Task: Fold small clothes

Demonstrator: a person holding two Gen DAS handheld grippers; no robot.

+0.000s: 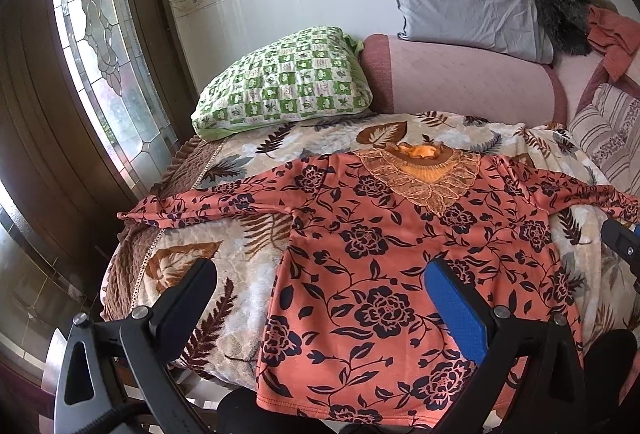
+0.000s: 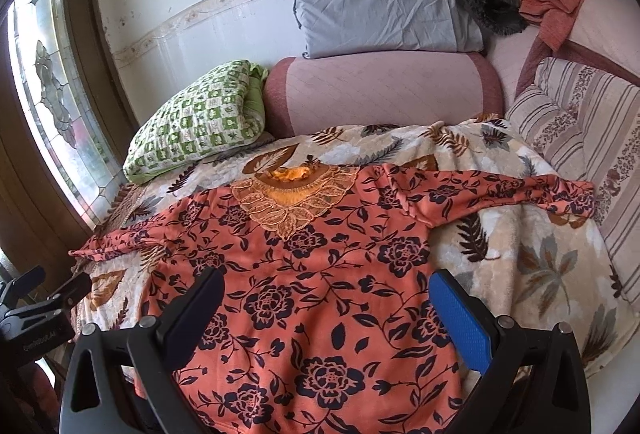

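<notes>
An orange blouse with dark flower print lies flat and face up on a leaf-patterned blanket, lace collar at the far side, both sleeves spread sideways. My left gripper is open and empty, above the blouse's lower left side near the hem. My right gripper is open and empty, above the blouse's lower middle. The right gripper's tip shows at the right edge of the left wrist view; the left gripper shows at the left edge of the right wrist view.
A green checked pillow lies at the far left. A pink sofa arm with a grey pillow stands behind. A striped cushion lies to the right. A glass door is on the left.
</notes>
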